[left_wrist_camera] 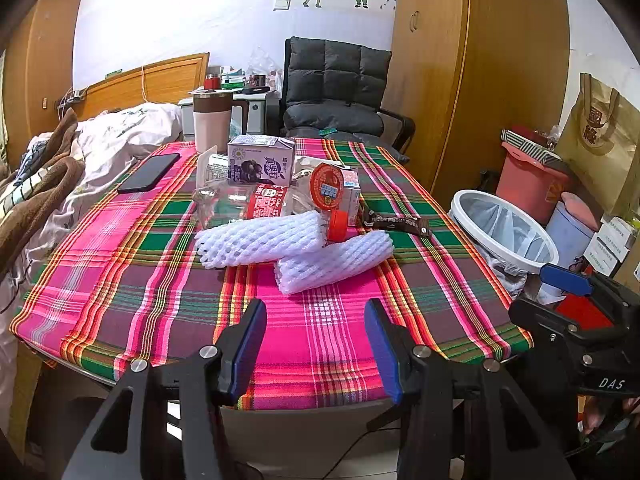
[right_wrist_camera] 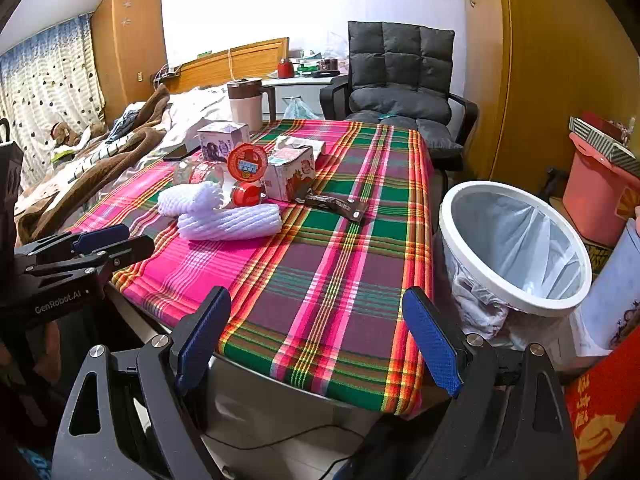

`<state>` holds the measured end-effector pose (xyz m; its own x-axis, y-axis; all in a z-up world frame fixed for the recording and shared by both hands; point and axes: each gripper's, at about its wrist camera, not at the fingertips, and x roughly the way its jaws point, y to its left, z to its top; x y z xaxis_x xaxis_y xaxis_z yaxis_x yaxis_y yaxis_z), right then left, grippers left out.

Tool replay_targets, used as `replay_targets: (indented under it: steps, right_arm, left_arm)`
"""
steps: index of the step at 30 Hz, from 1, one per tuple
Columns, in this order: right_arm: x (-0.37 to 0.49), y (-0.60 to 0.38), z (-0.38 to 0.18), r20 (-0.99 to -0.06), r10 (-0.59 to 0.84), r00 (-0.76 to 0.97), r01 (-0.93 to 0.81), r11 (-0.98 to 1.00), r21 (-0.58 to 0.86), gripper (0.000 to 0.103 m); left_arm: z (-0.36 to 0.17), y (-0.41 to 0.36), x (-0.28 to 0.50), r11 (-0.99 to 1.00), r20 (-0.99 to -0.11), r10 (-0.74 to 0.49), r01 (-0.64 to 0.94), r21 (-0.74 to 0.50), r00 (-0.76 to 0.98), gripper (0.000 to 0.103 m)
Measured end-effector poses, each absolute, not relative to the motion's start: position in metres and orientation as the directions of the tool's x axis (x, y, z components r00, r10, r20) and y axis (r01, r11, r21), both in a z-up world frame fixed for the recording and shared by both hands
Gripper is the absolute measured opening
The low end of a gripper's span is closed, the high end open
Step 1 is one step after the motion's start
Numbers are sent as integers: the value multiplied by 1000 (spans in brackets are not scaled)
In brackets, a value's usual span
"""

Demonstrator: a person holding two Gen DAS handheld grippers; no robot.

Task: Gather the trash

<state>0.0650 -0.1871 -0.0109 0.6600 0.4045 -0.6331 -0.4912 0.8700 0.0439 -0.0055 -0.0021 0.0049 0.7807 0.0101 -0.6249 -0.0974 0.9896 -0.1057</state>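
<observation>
Your left hand-held gripper [left_wrist_camera: 316, 344]: jaws apart, empty, over near edge of worktop [left_wrist_camera: 120, 264]. Your right hand-held gripper [right_wrist_camera: 316, 340]: jaws wide, empty, at worktop's near right corner, beside bin [right_wrist_camera: 516, 248]. Trash clustered mid-worktop: two foam nets [left_wrist_camera: 260, 240] nearest you, touching; behind them clear bottle [left_wrist_camera: 240, 202], orange cap [left_wrist_camera: 338, 224], red-lidded cup [left_wrist_camera: 330, 186], two cartons [left_wrist_camera: 260, 160]. Brown wrapper [left_wrist_camera: 400, 222] lies right of pile. Bin stands on floor right of worktop, lined with bag. Phone [left_wrist_camera: 149, 172] at far left.

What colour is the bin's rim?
White: the round plastic bin beside the table, clearest in the right wrist view.
</observation>
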Motion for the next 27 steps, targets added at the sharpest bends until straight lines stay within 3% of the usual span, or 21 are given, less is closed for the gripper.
replay_targets:
  steps: [27]
  right_arm:
    - [64,-187,-11,-632,404,661,-491,870,43,88]
  left_arm:
    - [8,-3,-9,991,-613,38,-111,-81,789,51]
